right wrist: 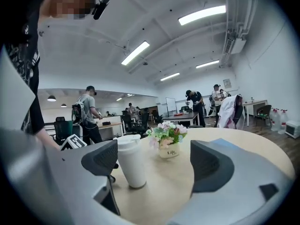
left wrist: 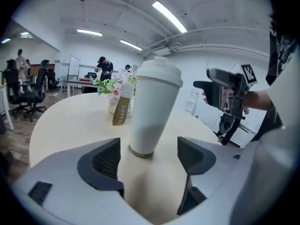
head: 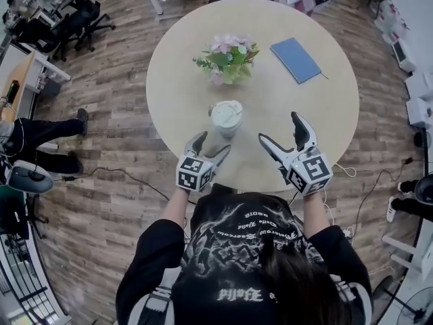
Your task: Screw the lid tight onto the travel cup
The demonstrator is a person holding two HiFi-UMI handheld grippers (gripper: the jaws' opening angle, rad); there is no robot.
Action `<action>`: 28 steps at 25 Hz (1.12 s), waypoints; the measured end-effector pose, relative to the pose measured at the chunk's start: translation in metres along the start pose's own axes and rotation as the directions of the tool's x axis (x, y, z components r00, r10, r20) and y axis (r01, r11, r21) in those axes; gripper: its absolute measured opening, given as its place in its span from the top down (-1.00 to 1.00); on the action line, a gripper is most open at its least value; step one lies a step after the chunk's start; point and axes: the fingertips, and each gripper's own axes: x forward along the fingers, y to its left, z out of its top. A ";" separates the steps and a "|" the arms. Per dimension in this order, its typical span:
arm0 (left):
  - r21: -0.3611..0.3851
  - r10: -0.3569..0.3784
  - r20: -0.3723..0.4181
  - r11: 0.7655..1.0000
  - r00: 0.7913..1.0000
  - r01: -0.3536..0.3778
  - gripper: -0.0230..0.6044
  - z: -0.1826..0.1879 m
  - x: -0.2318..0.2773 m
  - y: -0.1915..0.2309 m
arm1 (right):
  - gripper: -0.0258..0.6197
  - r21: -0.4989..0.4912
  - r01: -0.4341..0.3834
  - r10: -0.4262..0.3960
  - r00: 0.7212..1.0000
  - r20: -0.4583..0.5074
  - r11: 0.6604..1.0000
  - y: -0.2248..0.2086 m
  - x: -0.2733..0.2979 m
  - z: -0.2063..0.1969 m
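A white travel cup point(head: 226, 118) stands upright on the round table point(head: 325, 114), near its front edge, with its white lid point(left wrist: 160, 72) sitting on top. My left gripper point(head: 209, 145) is just in front of the cup, open; in the left gripper view the cup point(left wrist: 152, 111) rises just beyond the pads and neither pad touches it. My right gripper point(head: 279, 128) is to the right of the cup and apart from it, its jaws wide open and empty. In the right gripper view the cup point(right wrist: 130, 162) stands left of centre, past the left pad.
A small pot of pink flowers point(head: 229, 59) stands behind the cup, mid-table. A blue notebook point(head: 295, 59) lies at the back right. Office chairs, desks and people fill the room around; a seated person's legs point(head: 40, 137) are at the left.
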 end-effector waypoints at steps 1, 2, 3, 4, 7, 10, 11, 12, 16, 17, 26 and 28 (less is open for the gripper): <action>-0.016 0.015 0.020 1.000 1.000 -0.014 -0.30 0.001 -0.006 -0.003 | -0.55 0.003 0.012 -0.012 1.000 -0.011 1.000 -0.003 -0.008 -0.008; -0.030 0.030 0.041 0.999 0.999 -0.029 -0.30 0.002 -0.012 -0.006 | -0.54 0.008 0.021 -0.021 1.000 -0.022 1.000 -0.005 -0.015 -0.016; -0.042 0.045 0.060 0.998 0.997 -0.043 -0.30 0.002 -0.016 -0.010 | -0.52 0.014 0.026 -0.026 0.999 -0.035 1.000 -0.005 -0.022 -0.025; -0.050 0.057 0.076 0.997 0.996 -0.053 -0.30 0.003 -0.020 -0.014 | -0.52 0.017 0.029 -0.028 0.998 -0.053 0.999 -0.006 -0.029 -0.035; -0.066 0.077 0.103 0.995 0.992 -0.070 -0.30 0.003 -0.024 -0.030 | -0.51 0.012 0.057 -0.055 0.991 -0.123 0.998 -0.009 -0.051 -0.066; -0.081 0.094 0.126 0.993 0.988 -0.084 -0.30 0.001 -0.029 -0.046 | -0.49 0.041 0.106 -0.099 0.983 -0.157 0.993 -0.013 -0.072 -0.089; -0.078 0.099 0.130 0.993 0.987 -0.090 -0.30 0.000 -0.031 -0.052 | -0.49 0.050 0.118 -0.108 0.980 -0.165 0.992 -0.013 -0.078 -0.096; -0.070 0.102 0.131 0.993 0.986 -0.094 -0.30 -0.002 -0.032 -0.057 | -0.48 0.052 0.125 -0.114 0.978 -0.173 0.991 -0.013 -0.083 -0.101; -0.040 0.098 0.116 0.995 0.988 -0.094 -0.30 -0.013 -0.033 -0.071 | -0.48 0.076 0.109 -0.092 0.974 -0.207 0.991 -0.009 -0.089 -0.123; -0.040 0.097 0.110 0.995 0.989 -0.094 -0.30 -0.016 -0.033 -0.073 | -0.47 0.086 0.106 -0.086 0.973 -0.212 0.991 -0.009 -0.089 -0.127; -0.066 0.120 0.151 0.992 0.981 -0.111 -0.28 -0.007 -0.037 -0.075 | 0.13 0.008 0.166 -0.163 0.973 -0.163 0.986 -0.017 -0.091 -0.107; -0.072 0.120 0.160 0.991 0.980 -0.109 -0.06 -0.004 -0.038 -0.075 | 0.28 0.005 0.181 -0.178 0.971 -0.160 0.983 -0.018 -0.092 -0.106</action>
